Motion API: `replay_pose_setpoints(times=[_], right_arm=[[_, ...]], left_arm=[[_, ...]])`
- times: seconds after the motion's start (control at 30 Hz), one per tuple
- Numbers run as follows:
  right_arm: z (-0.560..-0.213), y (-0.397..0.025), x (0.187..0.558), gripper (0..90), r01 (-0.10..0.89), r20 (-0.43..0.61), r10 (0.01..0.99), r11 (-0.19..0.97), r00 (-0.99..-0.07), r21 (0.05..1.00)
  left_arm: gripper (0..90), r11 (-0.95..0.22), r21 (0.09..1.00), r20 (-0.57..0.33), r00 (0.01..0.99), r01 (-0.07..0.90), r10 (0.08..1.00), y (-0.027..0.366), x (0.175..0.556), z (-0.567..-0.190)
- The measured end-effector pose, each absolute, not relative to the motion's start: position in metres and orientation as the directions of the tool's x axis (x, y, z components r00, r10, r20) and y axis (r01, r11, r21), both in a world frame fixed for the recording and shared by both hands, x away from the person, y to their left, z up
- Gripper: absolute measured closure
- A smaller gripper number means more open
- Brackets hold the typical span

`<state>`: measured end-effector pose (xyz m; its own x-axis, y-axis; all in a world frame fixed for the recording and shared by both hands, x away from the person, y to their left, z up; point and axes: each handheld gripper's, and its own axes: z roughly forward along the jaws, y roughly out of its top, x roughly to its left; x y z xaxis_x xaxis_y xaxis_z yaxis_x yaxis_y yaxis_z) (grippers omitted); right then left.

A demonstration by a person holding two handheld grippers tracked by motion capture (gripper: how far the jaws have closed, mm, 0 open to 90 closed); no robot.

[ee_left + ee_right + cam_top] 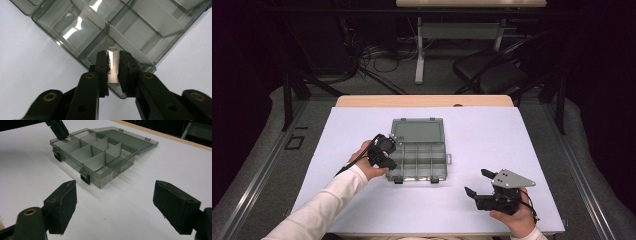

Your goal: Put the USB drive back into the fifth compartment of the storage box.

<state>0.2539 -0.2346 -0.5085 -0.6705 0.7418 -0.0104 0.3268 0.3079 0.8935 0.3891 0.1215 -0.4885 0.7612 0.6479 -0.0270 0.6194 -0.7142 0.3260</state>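
Over the organizer box's [120,32] near-left compartment | left hand-held gripper [113,65] clamps a small silvery battery [113,67] upright, seemingly for dropping in | right hand-held gripper [113,207] wide open, empty, parked on tabletop [492,135]

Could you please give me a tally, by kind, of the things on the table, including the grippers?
Grippers: 2, the left gripper and the right gripper
Clear compartment boxes, lid open: 1, the organizer box
Small silvery pieces held between jaws: 1, the metal piece
Total: 4
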Motion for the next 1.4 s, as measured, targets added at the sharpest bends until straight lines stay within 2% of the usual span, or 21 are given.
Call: replay_pose_setpoints(times=[0.23,0.47,0.87,1.13,1.4], right_arm=[[-0.509,-0.235,0.254,19.2,0.327,-0.010,0.741,0.308,-0.671,0.893],[-0.509,-0.234,0.254,19.2,0.327,-0.010,0.741,0.309,-0.671,0.893],[-0.509,-0.234,0.254,19.2,0.330,-0.010,0.741,0.311,-0.672,0.891],[-0.509,-0.234,0.254,19.3,0.329,-0.011,0.740,0.313,-0.673,0.891],[-0.509,-0.234,0.255,19.3,0.331,-0.011,0.740,0.313,-0.672,0.890]], left_arm=[[68.4,-0.705,0.339,-0.037,0.757,0.623,0.652,0.123,0.389,-0.488],[61.7,-0.724,0.352,-0.002,0.774,0.593,0.633,0.122,0.385,-0.487],[57.7,-0.732,0.391,0.013,0.791,0.559,0.611,0.126,0.379,-0.480],[43.7,-0.710,0.471,0.048,0.789,0.523,0.613,0.134,0.374,-0.471],[41.7,-0.649,0.555,-0.026,0.791,0.520,0.612,0.149,0.366,-0.465]])
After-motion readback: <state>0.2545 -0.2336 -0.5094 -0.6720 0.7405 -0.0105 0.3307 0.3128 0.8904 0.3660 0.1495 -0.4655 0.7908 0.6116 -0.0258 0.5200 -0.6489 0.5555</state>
